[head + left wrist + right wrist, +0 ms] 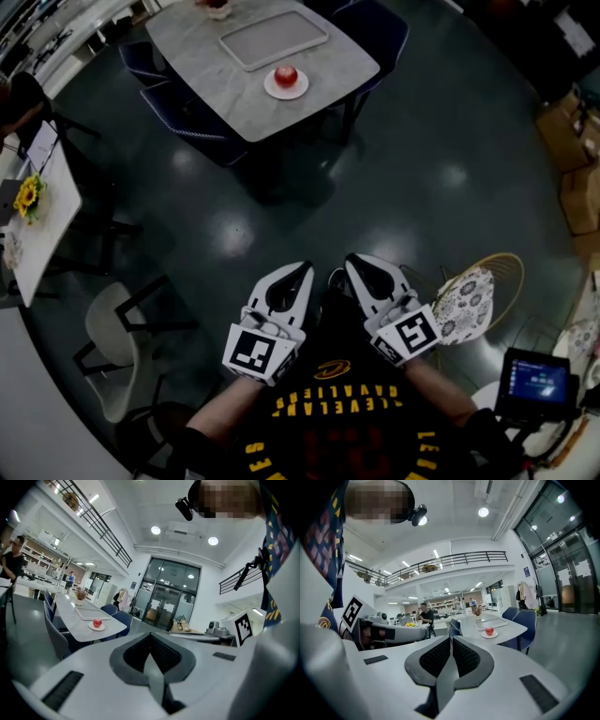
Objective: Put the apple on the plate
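A red apple (286, 75) sits on a small white plate (286, 90) near the front corner of a grey marble table (206, 66), far from me. The same apple (97, 622) (489, 631) shows small on its plate (97, 627) (489, 635) in both gripper views. My left gripper (300, 277) and right gripper (354, 268) are held close to my body, side by side and well back from the table. Both have their jaws pressed together with nothing between them.
A flat grey tray (274, 38) lies on the table behind the plate. Blue chairs (187, 117) surround the table. A white side table with a sunflower (28, 197) stands left, a grey chair (112, 342) near left, a gold wire chair (478, 295) right, cardboard boxes (577, 150) far right.
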Motion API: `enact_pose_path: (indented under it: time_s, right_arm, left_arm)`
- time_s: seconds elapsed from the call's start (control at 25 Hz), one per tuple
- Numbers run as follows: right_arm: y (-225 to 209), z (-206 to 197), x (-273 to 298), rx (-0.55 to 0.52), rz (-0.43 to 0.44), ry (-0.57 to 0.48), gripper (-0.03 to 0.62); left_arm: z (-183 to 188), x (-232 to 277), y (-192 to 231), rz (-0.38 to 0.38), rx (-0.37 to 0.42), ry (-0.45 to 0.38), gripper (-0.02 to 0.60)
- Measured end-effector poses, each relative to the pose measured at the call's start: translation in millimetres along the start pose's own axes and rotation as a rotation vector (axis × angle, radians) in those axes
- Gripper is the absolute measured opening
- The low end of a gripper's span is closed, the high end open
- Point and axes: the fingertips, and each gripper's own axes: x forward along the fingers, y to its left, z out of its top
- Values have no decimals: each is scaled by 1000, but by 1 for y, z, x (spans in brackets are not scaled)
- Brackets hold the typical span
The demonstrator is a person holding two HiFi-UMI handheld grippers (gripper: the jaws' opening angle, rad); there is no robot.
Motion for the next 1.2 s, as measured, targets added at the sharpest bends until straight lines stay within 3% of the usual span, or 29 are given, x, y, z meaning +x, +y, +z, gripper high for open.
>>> enact_pose_path:
  time_s: [0.44,0.88,1.2]
  right_arm:
    - [-43,2,58,55,59,21,9]
    - [-131,31,112,88,153,28,9]
    - [-199,51,128,114,215,29,9]
  left_arm:
    - [19,48,47,71,-7,26,2]
    - [46,137,75,140,-19,11,2]
    - [64,205,74,198,-40,-10,2]
